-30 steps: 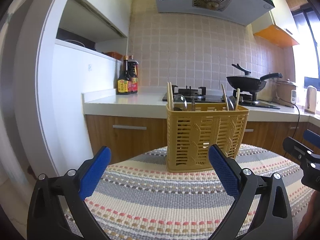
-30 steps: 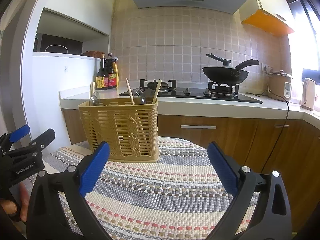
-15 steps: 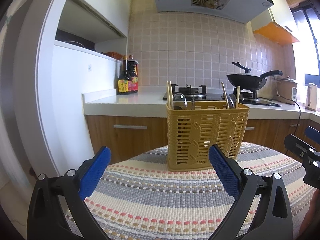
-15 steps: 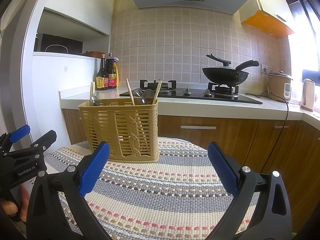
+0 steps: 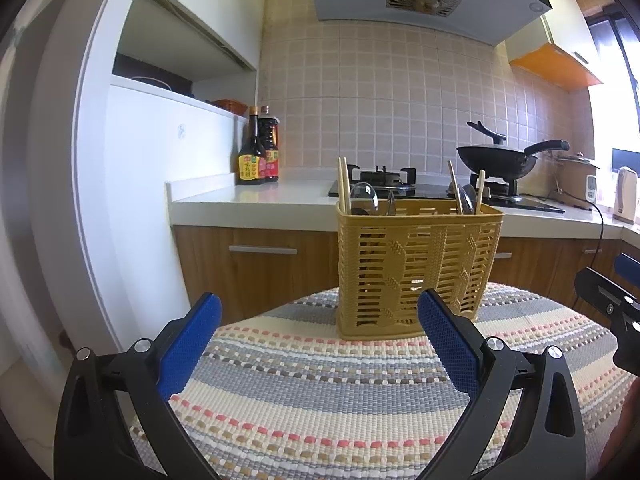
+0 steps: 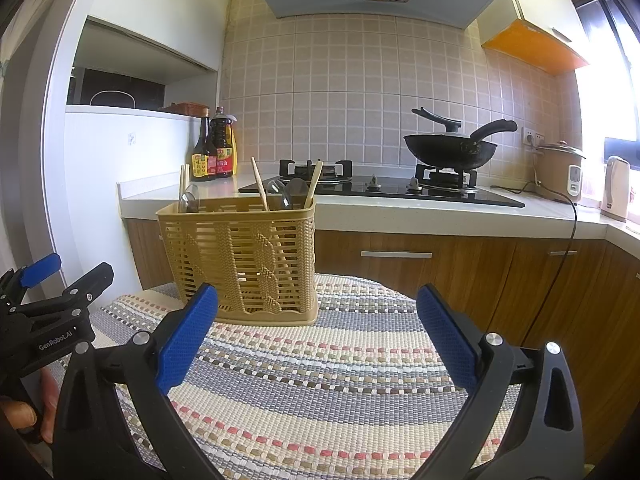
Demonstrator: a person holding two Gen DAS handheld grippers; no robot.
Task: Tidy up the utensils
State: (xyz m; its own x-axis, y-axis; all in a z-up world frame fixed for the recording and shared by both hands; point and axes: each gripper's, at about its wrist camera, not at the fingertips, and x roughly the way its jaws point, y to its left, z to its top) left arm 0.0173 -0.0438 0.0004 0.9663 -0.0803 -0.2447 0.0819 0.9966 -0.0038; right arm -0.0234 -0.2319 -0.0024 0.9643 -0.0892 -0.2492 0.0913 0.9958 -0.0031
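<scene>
A yellow slatted utensil basket (image 5: 416,268) stands upright on a striped woven mat (image 5: 340,392). It also shows in the right wrist view (image 6: 244,260). Chopsticks (image 5: 343,184) and spoons (image 5: 363,198) stick up from its left and right ends. My left gripper (image 5: 320,344) is open and empty, held above the mat in front of the basket. My right gripper (image 6: 318,340) is open and empty, right of the basket. Each gripper shows at the edge of the other's view.
Behind the table runs a white counter (image 5: 256,196) with wooden cabinets, two sauce bottles (image 5: 258,152), a gas hob and a black wok (image 6: 450,150). A rice cooker (image 6: 560,170) and kettle stand at the far right. A white partition wall (image 5: 132,184) stands at the left.
Both views have shifted only slightly; the basket sits a touch lower in the left wrist view. Both grippers stay open and empty.
</scene>
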